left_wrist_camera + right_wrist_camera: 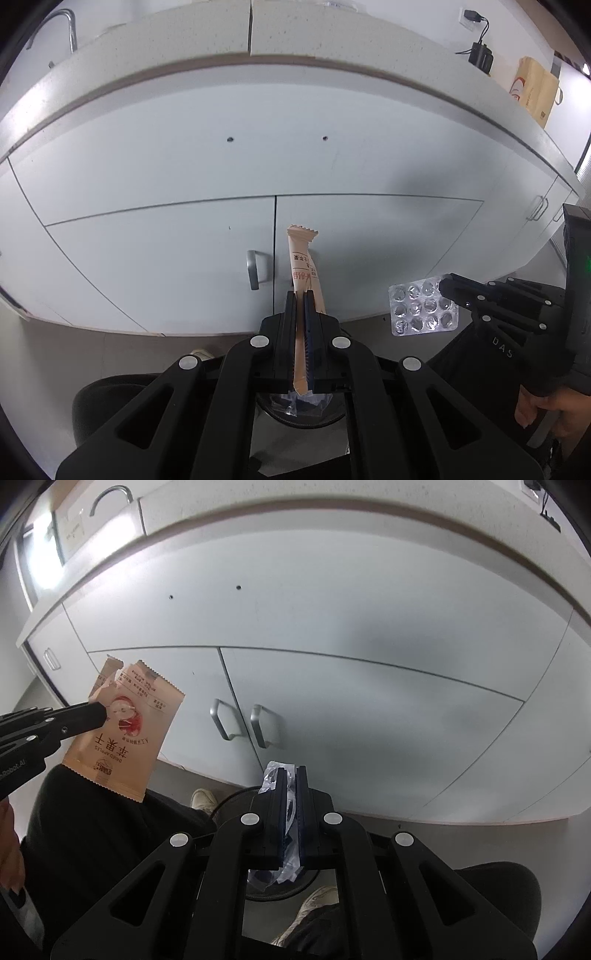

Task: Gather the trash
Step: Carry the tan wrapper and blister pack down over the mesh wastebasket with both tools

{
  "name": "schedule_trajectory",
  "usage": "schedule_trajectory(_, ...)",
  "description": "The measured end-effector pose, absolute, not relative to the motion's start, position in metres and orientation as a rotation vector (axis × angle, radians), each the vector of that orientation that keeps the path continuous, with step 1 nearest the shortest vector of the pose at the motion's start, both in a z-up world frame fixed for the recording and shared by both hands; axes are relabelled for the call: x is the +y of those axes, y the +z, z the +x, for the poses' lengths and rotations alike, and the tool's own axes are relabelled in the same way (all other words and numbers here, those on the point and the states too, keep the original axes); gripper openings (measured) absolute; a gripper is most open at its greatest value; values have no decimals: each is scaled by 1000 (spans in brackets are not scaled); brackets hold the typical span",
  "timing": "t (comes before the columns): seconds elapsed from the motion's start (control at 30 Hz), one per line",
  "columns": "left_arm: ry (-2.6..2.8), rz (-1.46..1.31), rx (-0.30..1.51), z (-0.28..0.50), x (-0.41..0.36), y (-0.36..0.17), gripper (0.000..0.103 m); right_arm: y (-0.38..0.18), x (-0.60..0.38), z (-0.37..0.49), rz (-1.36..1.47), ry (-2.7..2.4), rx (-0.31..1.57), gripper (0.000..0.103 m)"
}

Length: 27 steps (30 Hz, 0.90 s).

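Note:
My left gripper (300, 293) is shut on a tan dried-apple snack packet (301, 254), edge-on here and sticking up past the fingertips. The right wrist view shows that packet (125, 734) flat-on, with the left gripper (99, 710) clamped on it at the left. My right gripper (291, 770) is shut on a silvery blister pack (271, 775), edge-on between the jaws. In the left wrist view the blister pack (421, 308) faces the camera, held by the right gripper (443, 284). Below both grippers sits a round dark bin (295, 424) (231, 798), largely hidden by them.
White cabinet doors with metal handles (253, 269) (221, 723) stand straight ahead under a countertop with a faucet (66, 26), a charger (480, 55) and a paper bag (535, 92). A person's dark-trousered legs and pale shoes (203, 799) flank the bin.

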<state>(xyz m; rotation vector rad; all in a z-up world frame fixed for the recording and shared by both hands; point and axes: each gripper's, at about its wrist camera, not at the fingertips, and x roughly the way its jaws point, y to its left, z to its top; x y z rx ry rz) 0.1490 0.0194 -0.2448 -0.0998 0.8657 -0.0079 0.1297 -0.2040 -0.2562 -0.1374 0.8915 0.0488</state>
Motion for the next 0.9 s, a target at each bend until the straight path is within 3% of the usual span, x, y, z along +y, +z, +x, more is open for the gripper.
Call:
schedule_trajectory(0.4,-8,-198,1031,169,27,-314,3,-325,-219,136,-54,30,1035,6)
schedule_trajectory(0.9,-23,-202,1183,193,17,-377,4,-368,-225,149,-20,31,1129,6)
